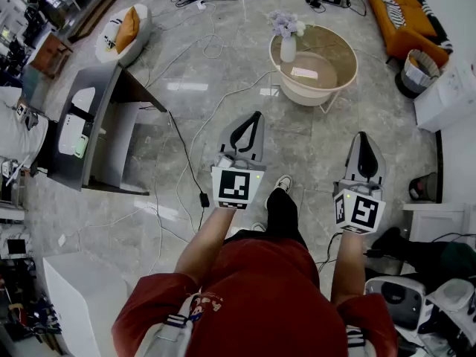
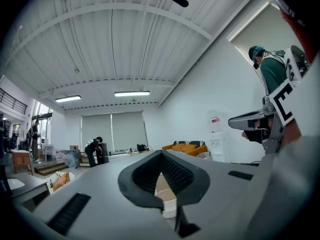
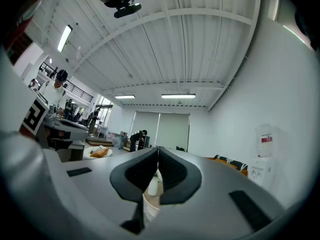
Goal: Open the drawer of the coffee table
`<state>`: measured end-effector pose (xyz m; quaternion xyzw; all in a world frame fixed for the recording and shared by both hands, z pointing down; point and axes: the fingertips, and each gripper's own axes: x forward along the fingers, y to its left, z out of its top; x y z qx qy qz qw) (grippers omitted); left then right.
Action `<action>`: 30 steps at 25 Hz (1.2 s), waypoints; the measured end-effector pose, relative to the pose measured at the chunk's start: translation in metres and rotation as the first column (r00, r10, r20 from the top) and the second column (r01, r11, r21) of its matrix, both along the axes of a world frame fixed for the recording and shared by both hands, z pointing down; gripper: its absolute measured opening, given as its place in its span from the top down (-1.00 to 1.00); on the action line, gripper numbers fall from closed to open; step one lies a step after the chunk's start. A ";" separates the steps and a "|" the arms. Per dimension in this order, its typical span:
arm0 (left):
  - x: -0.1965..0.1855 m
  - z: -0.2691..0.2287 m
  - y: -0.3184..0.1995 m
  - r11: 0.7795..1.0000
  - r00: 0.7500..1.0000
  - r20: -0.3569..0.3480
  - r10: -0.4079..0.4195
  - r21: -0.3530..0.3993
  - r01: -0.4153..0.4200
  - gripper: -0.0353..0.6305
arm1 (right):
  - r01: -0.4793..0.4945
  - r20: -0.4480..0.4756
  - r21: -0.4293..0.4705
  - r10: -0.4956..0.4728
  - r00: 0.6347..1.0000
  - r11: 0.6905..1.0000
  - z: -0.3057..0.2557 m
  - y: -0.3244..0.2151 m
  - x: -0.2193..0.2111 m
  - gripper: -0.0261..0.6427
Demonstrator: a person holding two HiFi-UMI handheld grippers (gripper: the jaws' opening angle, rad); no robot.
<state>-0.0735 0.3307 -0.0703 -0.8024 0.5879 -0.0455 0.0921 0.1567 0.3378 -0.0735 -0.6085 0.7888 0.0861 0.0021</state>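
The round coffee table stands on the marble floor ahead, tan-topped with a cream body, and I cannot make out its drawer. A white vase of flowers sits on its left edge. My left gripper hangs level in the air well short of the table, shut and holding nothing. My right gripper floats beside it to the right, jaws also together and empty. In the left gripper view the left gripper frames the cream table below its tips. In the right gripper view the right gripper frames the vase.
A grey desk stands at the left. Cables trail across the floor between it and the table. An orange sofa, a bin and a white cabinet line the right side. A round floor cushion lies far left.
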 end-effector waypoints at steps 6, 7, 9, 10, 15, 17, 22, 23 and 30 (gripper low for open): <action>-0.003 0.002 0.036 1.000 1.000 -0.010 0.008 -0.006 -0.008 0.86 | -0.003 0.017 0.005 0.003 1.000 1.000 -0.007 0.034 -0.005 0.86; -0.002 0.002 0.039 1.000 1.000 -0.011 0.009 -0.006 -0.010 0.86 | -0.005 0.020 0.007 0.005 1.000 1.000 -0.008 0.038 -0.004 0.86; -0.001 0.003 0.044 1.000 1.000 -0.014 0.016 -0.004 -0.016 0.86 | -0.009 0.018 0.010 0.009 1.000 1.000 -0.009 0.044 -0.004 0.86; 0.000 0.003 0.046 1.000 1.000 -0.014 0.020 -0.001 -0.020 0.86 | -0.012 0.015 0.012 0.011 1.000 1.000 -0.008 0.046 -0.004 0.86; -0.001 0.001 0.048 0.999 0.999 -0.027 0.034 0.006 -0.034 0.86 | -0.035 0.024 0.023 0.035 0.999 0.999 -0.013 0.049 -0.004 0.86; -0.002 0.002 0.043 0.999 0.999 -0.033 0.033 0.002 -0.033 0.86 | -0.037 0.029 0.017 0.036 0.999 0.999 -0.011 0.045 -0.004 0.86; 0.000 0.013 0.017 0.999 0.998 -0.053 0.040 -0.026 -0.041 0.86 | -0.035 0.030 -0.019 0.036 0.999 0.999 0.005 0.019 -0.004 0.86; 0.003 0.016 0.008 0.998 0.998 -0.053 0.043 -0.032 -0.045 0.86 | -0.036 0.032 -0.027 0.037 0.999 0.999 0.009 0.011 -0.002 0.86; 0.032 0.029 -0.085 0.997 0.998 -0.051 0.047 -0.060 -0.050 0.86 | -0.033 0.037 -0.057 0.036 0.999 0.998 0.031 -0.084 0.020 0.86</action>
